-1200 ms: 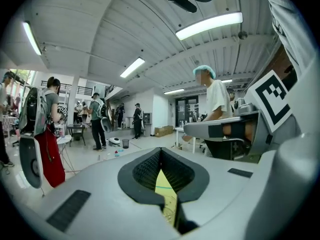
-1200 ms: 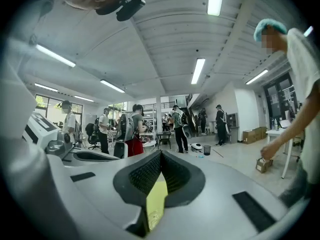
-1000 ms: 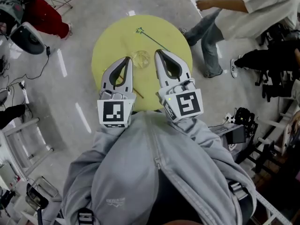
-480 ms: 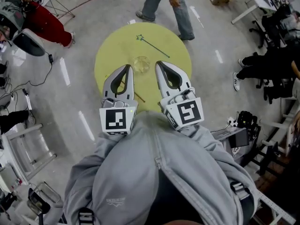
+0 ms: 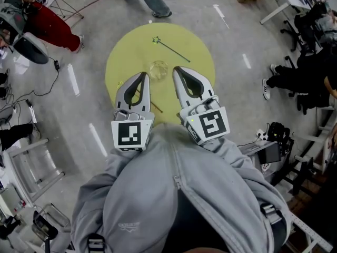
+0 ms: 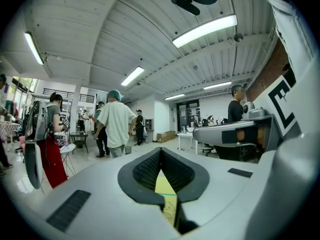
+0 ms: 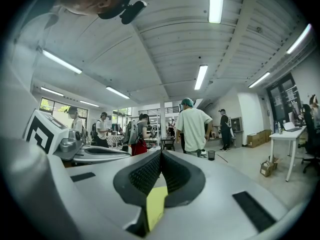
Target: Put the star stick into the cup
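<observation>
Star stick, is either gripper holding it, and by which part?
Neither. The left gripper and right gripper are both shut on nothing; the star stick lies on the table beyond the cup.

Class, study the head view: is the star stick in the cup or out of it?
Out. The star stick lies flat on the yellow table, beyond the clear cup and apart from it.

No words or numbers can be read. Below the round yellow table (image 5: 126,51), the grey sweatshirt's (image 5: 158,204) small pale print (image 5: 129,226) is too fine to make out — the white cubes (image 5: 131,135) on the left tool (image 5: 143,75) and right tool (image 5: 176,69) bear only black square patterns.
</observation>
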The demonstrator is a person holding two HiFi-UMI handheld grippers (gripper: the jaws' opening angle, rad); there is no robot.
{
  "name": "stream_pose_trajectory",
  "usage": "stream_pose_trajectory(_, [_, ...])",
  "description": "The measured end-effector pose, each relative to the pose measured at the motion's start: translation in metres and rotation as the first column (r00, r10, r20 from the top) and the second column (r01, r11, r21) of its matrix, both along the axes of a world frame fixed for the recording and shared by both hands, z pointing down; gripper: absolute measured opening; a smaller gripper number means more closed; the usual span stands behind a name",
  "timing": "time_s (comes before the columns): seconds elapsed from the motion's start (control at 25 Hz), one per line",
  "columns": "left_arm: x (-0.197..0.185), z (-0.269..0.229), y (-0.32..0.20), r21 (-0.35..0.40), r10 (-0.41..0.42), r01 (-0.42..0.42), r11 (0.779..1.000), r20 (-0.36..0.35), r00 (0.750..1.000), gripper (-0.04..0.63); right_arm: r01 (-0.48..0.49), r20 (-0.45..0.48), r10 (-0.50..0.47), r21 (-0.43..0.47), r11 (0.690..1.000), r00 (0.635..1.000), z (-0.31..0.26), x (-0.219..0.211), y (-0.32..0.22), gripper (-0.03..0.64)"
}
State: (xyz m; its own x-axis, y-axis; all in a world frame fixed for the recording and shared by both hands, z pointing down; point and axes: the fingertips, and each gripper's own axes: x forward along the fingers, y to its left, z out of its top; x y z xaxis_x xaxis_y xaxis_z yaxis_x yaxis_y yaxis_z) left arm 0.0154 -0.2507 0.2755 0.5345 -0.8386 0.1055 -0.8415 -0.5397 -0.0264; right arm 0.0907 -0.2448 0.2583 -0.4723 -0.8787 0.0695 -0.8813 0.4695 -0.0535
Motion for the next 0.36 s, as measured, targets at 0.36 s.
stream_pose_trajectory(0.36, [-0.0039,0.0047,0.0042,-0.002,-0.001,0.001,1.000,-0.003,1.000,0.017,0.021,0.001,-0.021,0.002,1.000,1.000,0.0044,-0.0071,0.0019,0.032])
